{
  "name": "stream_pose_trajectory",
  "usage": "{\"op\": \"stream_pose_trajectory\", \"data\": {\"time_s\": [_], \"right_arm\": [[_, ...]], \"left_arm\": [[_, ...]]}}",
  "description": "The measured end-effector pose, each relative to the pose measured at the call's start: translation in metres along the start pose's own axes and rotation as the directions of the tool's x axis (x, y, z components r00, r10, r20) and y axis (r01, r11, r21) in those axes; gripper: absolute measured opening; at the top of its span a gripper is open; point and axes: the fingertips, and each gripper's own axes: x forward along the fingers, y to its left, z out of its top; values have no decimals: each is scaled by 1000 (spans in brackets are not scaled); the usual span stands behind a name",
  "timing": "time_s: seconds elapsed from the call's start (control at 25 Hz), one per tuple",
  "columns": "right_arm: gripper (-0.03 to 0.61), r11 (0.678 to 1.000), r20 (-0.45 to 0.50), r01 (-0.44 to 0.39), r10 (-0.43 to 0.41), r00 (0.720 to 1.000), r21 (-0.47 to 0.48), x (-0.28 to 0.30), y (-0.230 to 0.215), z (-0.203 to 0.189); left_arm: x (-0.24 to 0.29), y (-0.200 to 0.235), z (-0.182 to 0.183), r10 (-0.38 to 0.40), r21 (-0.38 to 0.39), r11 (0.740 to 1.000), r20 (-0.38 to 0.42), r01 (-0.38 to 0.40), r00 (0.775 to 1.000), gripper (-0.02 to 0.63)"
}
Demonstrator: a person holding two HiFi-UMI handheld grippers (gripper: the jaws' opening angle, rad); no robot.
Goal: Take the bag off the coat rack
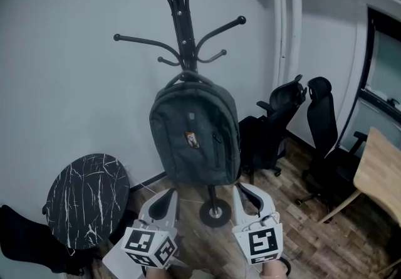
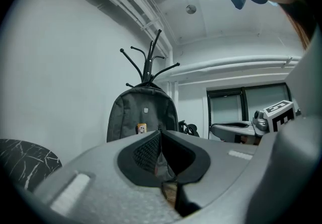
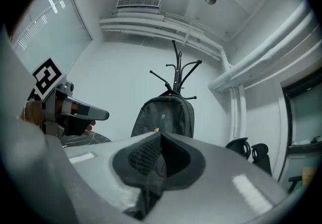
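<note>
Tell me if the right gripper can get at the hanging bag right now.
Probably yes: nothing stands between the right gripper and the bag hanging on the coat rack. Its jaws are shut and would need opening first.

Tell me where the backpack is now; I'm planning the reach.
In the head view the backpack hangs at centre from the coat rack, a round marble table lower left of it and black office chairs to its right.
</note>
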Motion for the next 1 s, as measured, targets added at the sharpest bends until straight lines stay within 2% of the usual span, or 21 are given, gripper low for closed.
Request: {"op": "stream_pose_trajectory", "data": {"time_s": [0.6,0.64,0.68,0.8,0.92,1.0], "right_arm": [[5,999,-22,26,-27,999,-21,63,-23,-12],[15,999,-26,26,-27,999,-23,67,-24,-14],[20,999,-29,27,-27,999,-24,70,-26,-15],[36,999,-42,30,-31,999,-27,81,-30,-20],[83,999,-62,33,-35,997,-29,92,-34,-26],[86,999,-73,41,-43,996,-30,99,-38,-29]], "left_arm": [[51,55,6,12,-24,1000,25,-12,1000,17],[54,60,5,17,-27,1000,23,-17,1000,33],[57,65,4,22,-30,999,19,-22,1000,79],[64,78,2,38,-39,999,18,-37,999,92],[71,93,0,55,-44,998,16,-54,998,114],[76,103,-1,67,-47,997,11,-66,998,126]]}}
